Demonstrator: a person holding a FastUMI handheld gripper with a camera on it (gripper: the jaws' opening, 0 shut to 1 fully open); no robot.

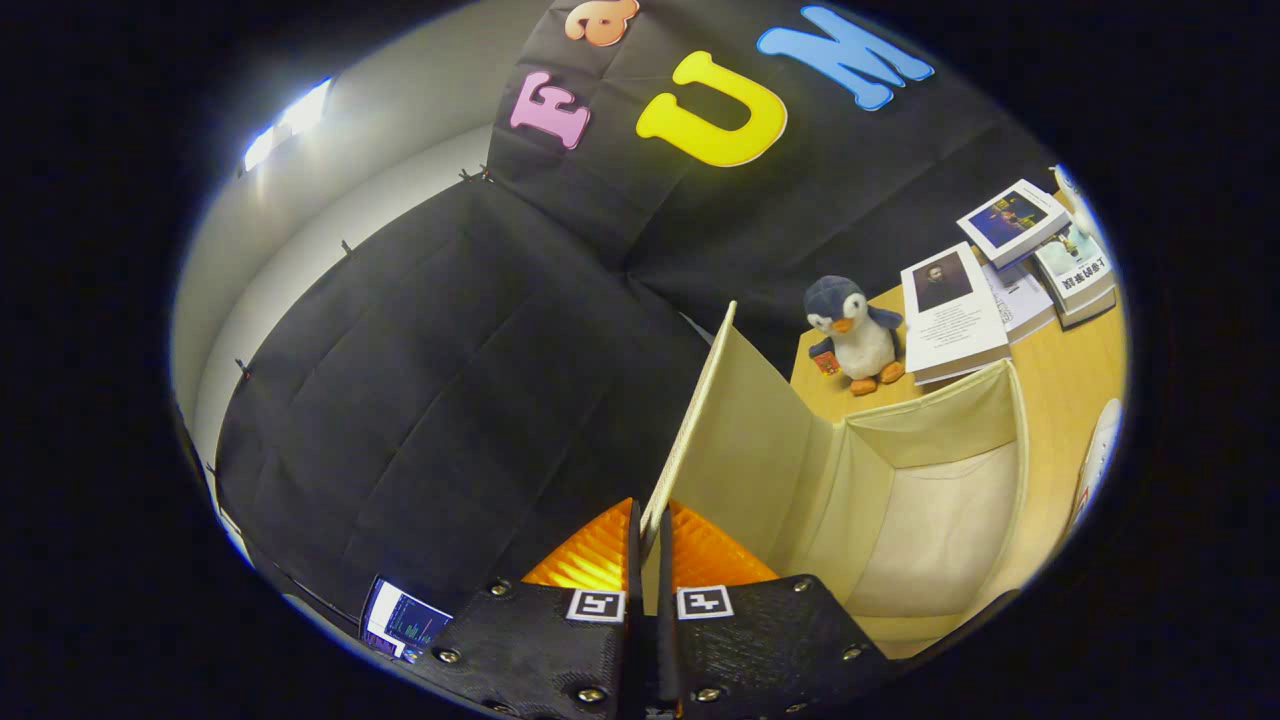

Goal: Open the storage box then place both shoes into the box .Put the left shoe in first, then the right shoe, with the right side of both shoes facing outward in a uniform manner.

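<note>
A cream fabric storage box (935, 520) stands open on the wooden table, its inside bare. Its lid (735, 440) stands raised edge-on, running up from my fingers. My gripper (650, 535) is shut on the lid's edge, one finger on each side of the thin panel. A white shoe (1095, 460) lies on the table beyond the box's far side, only partly seen.
A plush penguin (852, 335) sits on the table (1070, 380) just behind the box. Several books (1010, 285) lie beside it. A small lit screen (400, 620) sits low, beside my gripper's body. Black cloth walls close in the booth.
</note>
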